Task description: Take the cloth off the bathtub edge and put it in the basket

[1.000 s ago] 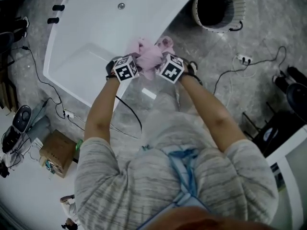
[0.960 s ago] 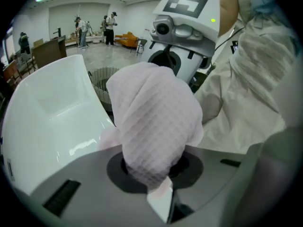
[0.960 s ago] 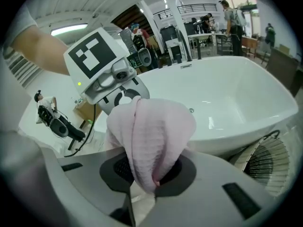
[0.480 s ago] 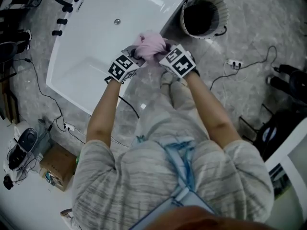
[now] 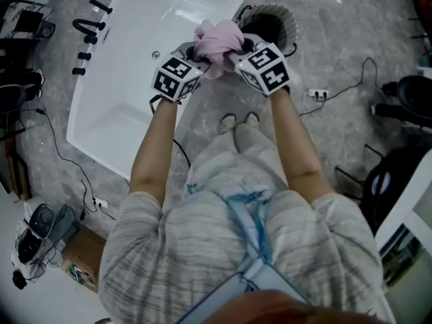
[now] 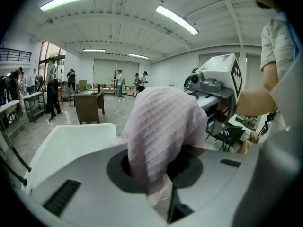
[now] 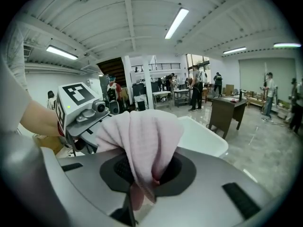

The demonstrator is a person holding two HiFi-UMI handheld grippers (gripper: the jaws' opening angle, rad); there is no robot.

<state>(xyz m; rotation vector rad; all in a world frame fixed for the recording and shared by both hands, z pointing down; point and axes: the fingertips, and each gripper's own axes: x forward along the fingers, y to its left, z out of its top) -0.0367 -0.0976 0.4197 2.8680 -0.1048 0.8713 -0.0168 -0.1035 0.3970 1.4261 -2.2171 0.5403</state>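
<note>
Clamped in the left gripper (image 5: 192, 52) and right gripper (image 5: 241, 50), the cloth (image 5: 217, 40) is held clear of the bathtub (image 5: 128, 86); release over the basket (image 5: 289, 23) just beyond is judged next.

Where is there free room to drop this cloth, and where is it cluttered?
The basket mouth, just beyond the right claw, looks dark and empty. Bare floor lies between bathtub and shoes. Crowded: power strip and cables right of the basket.

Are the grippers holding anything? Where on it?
Yes, the pink cloth, bunched between them: the left gripper is clamped on a fold at its left end, the right gripper on a fold at its right end.
</note>
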